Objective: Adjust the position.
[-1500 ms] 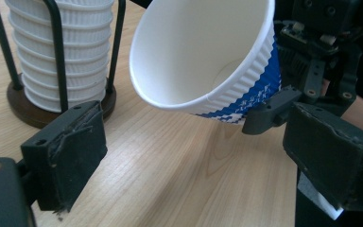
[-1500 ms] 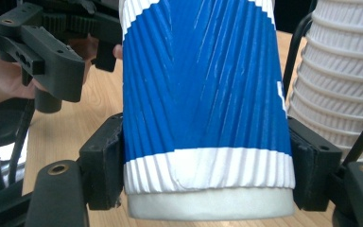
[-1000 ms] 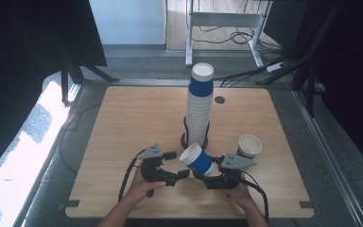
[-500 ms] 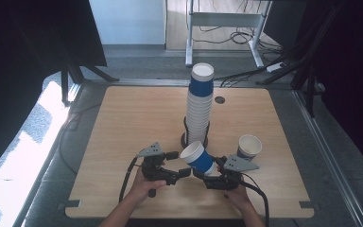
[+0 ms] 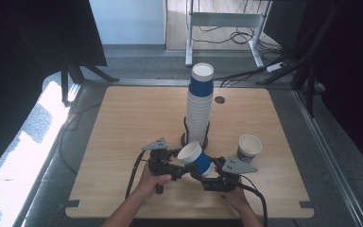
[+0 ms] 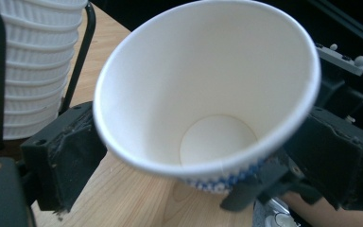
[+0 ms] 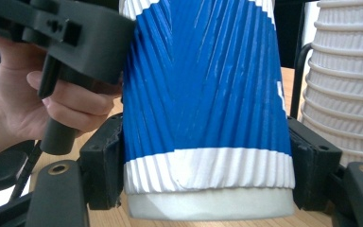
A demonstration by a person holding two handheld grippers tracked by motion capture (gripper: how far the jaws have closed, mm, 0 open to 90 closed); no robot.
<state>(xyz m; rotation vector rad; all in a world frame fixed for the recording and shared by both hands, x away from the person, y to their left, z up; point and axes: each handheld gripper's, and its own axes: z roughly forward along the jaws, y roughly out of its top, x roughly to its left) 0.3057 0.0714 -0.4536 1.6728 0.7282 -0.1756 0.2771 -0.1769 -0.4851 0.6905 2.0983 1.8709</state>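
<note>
A blue ribbed paper cup with a white inside lies tilted between both grippers, just above the table's front middle. My right gripper is shut on it near its white base, one jaw pressed against each side. My left gripper comes in from the left. Its jaws stand wide at the cup's rim and touch it on both sides. The cup's empty mouth faces the left gripper view. The blue wall fills the middle of the right gripper view.
A tall stack of cups in a black wire holder rises right behind the grippers. A single upright cup stands to the right. The wooden table has a small round hole at the back.
</note>
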